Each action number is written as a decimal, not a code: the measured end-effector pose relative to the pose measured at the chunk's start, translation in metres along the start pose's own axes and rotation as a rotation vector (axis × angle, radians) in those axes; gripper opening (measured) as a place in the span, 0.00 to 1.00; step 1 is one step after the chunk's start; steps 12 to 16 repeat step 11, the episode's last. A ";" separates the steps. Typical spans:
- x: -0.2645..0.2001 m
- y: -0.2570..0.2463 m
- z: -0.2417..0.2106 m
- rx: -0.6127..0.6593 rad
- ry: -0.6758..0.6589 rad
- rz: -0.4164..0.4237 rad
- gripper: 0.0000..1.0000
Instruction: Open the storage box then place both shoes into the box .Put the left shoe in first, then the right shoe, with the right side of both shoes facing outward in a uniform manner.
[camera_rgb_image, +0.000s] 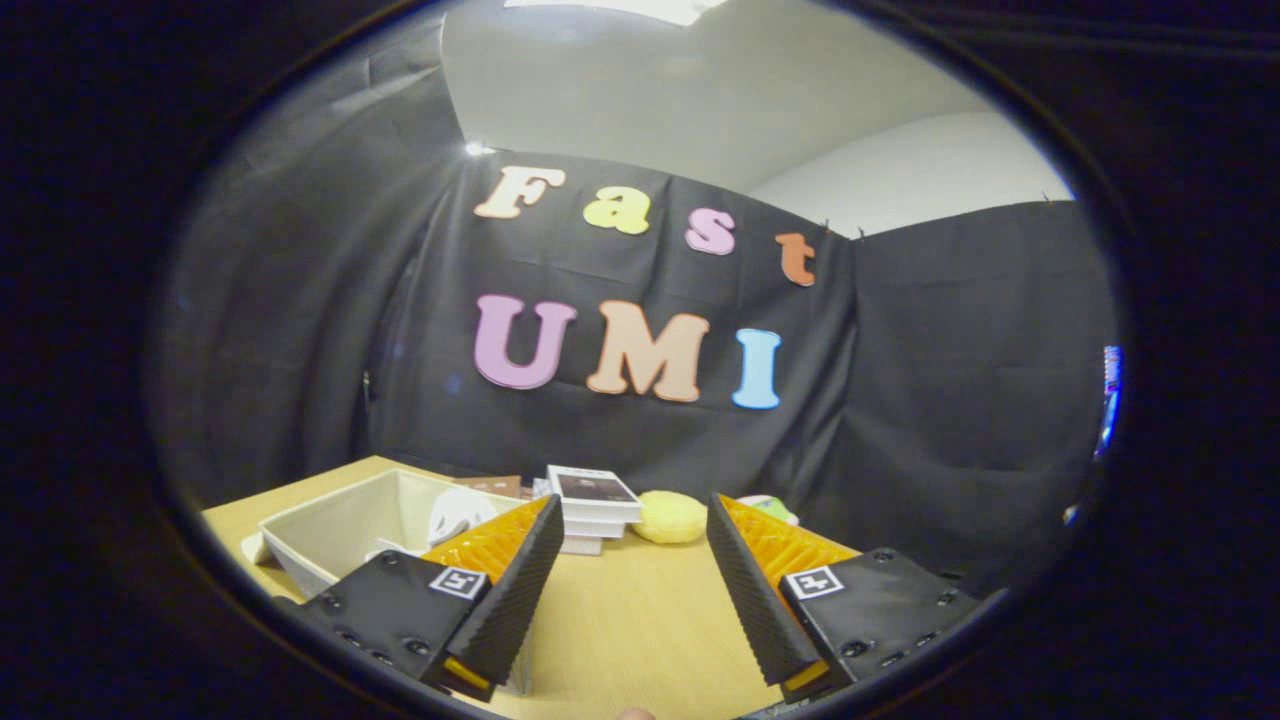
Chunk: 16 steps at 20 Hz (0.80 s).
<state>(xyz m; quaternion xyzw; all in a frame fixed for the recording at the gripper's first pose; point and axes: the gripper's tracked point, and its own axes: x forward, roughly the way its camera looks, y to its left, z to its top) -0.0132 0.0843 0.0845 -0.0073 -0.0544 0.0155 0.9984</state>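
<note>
Our claw (632, 535) hangs open w/ nothing between its fingers, above the desk (640, 620). The storage box (345, 530), beyond the left finger, looks like light, stiff plastic, so we'd grip its thin wall.

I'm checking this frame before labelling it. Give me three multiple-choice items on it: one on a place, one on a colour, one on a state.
1. Where does the storage box stand?
A. beside the left finger
B. between the fingers
C. on the stack of books

2. What colour is the soft round thing beyond the fingers?
A. blue
B. yellow
C. red

3. How are the tongs?
A. shut on a shoe
B. shut on nothing
C. open, with bare wooden table between the fingers

Key: 1 A, the box sits at the left finger's side. 2 B, it is pale yellow, next to the stack of books. 3 C, the fingers stand apart.
</note>
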 end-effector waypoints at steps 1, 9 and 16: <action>-0.002 0.000 -0.008 0.004 -0.004 0.028 0.92; -0.013 -0.005 -0.046 0.115 -0.016 0.149 0.95; -0.016 -0.016 -0.043 0.147 -0.029 0.148 0.95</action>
